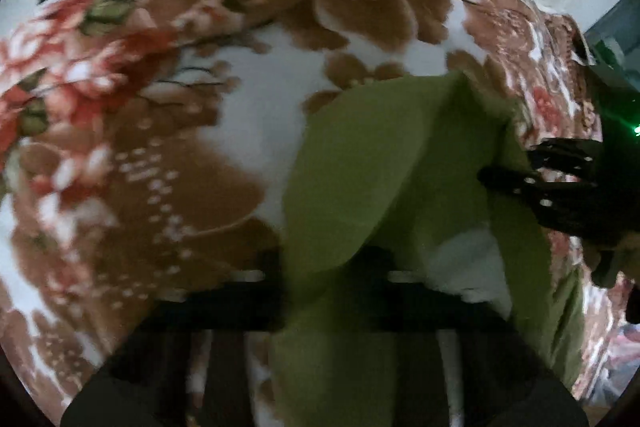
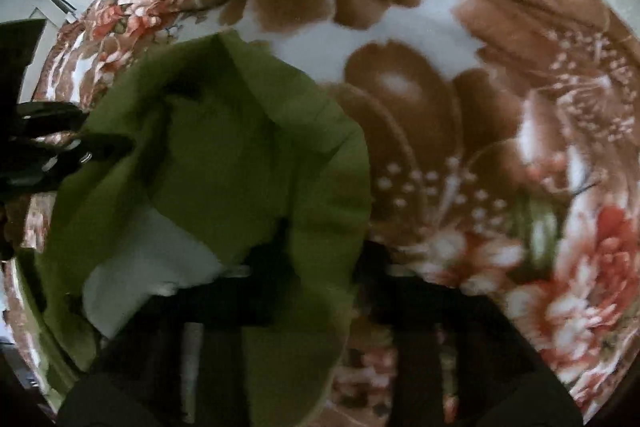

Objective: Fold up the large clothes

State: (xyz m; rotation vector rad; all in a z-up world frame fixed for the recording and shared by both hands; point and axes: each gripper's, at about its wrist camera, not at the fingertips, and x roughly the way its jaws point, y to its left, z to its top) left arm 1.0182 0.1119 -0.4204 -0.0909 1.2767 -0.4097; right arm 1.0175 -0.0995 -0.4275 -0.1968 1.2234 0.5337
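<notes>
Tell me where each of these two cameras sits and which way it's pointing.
Left wrist: on the left gripper, looking steeply down at the green garment on the floral blanket; the right gripper shows at right.
Right wrist: on the right gripper, looking down likewise; the left gripper shows at left.
Shared: garment, blanket, both grippers.

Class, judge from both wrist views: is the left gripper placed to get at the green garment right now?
Probably yes: the green garment already hangs between the left gripper fingers, over the floral blanket, with nothing blocking.
</notes>
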